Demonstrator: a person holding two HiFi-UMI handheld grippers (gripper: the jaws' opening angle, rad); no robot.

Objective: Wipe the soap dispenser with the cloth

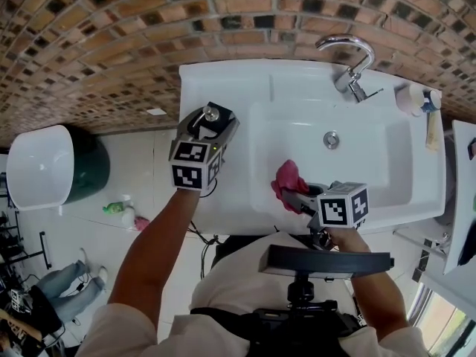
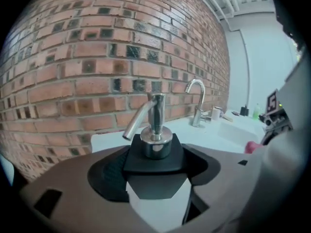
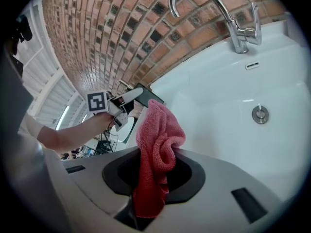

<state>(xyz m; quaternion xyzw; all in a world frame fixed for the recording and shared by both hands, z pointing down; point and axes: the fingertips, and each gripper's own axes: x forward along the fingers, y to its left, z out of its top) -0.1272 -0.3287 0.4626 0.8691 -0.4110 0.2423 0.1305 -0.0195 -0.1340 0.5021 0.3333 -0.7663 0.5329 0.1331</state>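
Head view: white ceramic sink [image 1: 387,169] below brown brick wall [image 1: 111,50]; left gripper [image 1: 212,129] clamps the black-and-white chrome-pump soap dispenser [image 2: 155,152] at the sink's left edge; right gripper [image 1: 295,199] pinches a pink cloth [image 1: 288,178] over the sink.

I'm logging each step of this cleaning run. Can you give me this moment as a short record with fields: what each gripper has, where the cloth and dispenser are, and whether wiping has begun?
left gripper: shut on the soap dispenser, held above the left side of the sink
right gripper: shut on the cloth, pink, bunched up out of the jaws, over the basin's near edge
cloth and soap dispenser: apart, not touching
wiping: not yet begun
surroundings: white sink, chrome faucet, brick wall
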